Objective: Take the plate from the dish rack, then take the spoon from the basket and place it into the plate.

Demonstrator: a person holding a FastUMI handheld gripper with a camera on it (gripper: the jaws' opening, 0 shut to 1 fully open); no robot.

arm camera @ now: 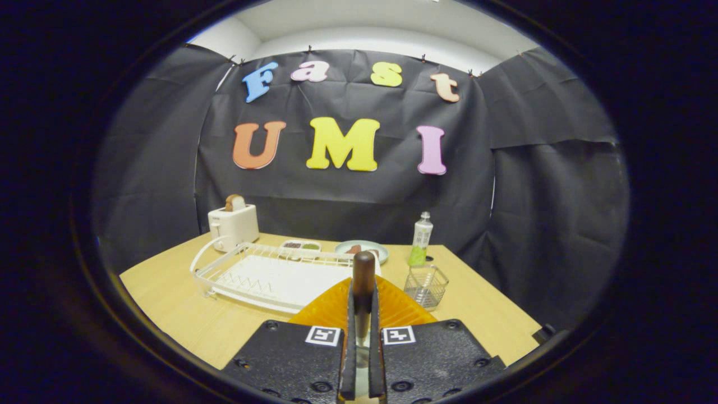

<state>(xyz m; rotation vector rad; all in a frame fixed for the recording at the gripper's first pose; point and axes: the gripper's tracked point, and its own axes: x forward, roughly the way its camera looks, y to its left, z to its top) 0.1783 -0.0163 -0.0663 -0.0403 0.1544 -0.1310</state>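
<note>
Orange and ribbed, the plate (pixel 331 308) lies on the table (pixel 185 320) just under and ahead of the claw (pixel 362 336), which is pinched on the spoon (pixel 363 280): both fingers (pixel 349 331) press against its shaft, and the dark brown handle stands up between them, above the plate. The spoon's bowl end is hidden down between the fingers. Beyond the plate and to the left of the claw sits the white wire dish rack (pixel 269 278) on its tray. To the right of the claw, close beside the plate's edge, stands the small wire basket (pixel 426 286). Farther off past the rack are a white toaster (pixel 233 224) with a slice of bread (pixel 234 202) in it, a small white dish (pixel 301 246), a pale round plate with food (pixel 362 248), and, beyond the basket, a bottle with a green base (pixel 420 240).
</note>
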